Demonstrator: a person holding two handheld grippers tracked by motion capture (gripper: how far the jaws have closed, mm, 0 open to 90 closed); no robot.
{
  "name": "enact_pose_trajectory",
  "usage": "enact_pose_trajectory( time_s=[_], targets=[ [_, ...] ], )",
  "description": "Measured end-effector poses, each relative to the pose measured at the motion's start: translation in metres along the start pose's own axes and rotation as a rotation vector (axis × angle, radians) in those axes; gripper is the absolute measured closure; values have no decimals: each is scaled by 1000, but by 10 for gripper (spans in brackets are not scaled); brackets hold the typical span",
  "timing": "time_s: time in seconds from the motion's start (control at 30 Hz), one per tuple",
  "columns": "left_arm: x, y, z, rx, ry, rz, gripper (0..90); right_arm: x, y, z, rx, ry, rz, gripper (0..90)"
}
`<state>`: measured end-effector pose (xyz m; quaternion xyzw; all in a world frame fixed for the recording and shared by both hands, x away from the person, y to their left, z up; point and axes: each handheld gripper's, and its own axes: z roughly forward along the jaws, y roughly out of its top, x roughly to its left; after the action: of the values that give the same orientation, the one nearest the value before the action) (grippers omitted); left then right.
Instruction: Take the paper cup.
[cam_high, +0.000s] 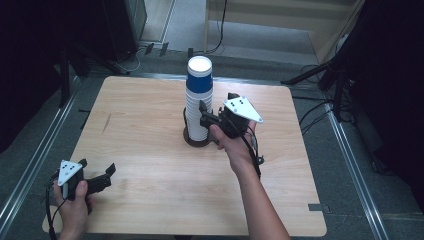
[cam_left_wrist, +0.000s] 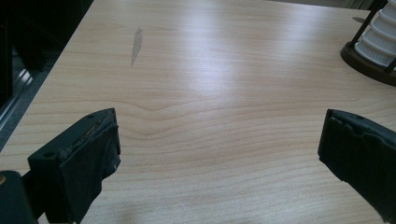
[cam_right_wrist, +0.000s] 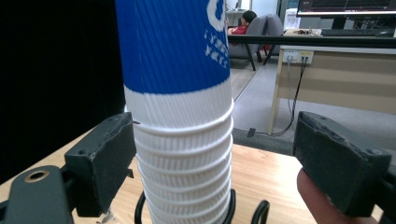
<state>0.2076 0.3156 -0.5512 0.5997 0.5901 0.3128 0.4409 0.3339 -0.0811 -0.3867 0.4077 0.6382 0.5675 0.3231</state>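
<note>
A stack of paper cups (cam_high: 199, 102) stands upside down near the middle of a pale wooden table (cam_high: 145, 150), seated in a dark round holder (cam_high: 196, 141). From the high view the stack is a tall tapering column: white ribbed rims piled below, a blue cup on top with a white disc for its base. The right gripper (cam_high: 204, 116) is level at the stack's lower half, its grey three-cornered plate up, held by a hand (cam_high: 235, 147) whose forearm comes in from the bottom. The right gripper view gives what the overhead cannot: the cup walls are finely corrugated, the top cup (cam_right_wrist: 175, 44) is bright blue with white lettering, and the rims beneath nest tightly like rings. There the two black padded jaws stand either side of the stack, the left one against or just beside the rims, the right one clearly apart, so the gripper is partly open and is not clamping the cups. Black wire loops (cam_right_wrist: 259, 212) of the holder show at the bottom. The left gripper (cam_high: 102, 175) sits near the table's front left corner, well apart from the stack. Its own view shows matte, worn jaw pads spread wide with nothing between them, smooth wood grain bearing a grey smudge (cam_left_wrist: 136, 44), and the holder's brown base (cam_left_wrist: 366, 63) at the far right.
</note>
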Motion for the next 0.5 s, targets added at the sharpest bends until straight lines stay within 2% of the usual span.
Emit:
enact_pose_trajectory(
  time_s=[0.5],
  targets=[
    [0, 0, 0, 2, -2, 3, 0, 11, 8, 24, -12, 11, 11, 113]
  ],
)
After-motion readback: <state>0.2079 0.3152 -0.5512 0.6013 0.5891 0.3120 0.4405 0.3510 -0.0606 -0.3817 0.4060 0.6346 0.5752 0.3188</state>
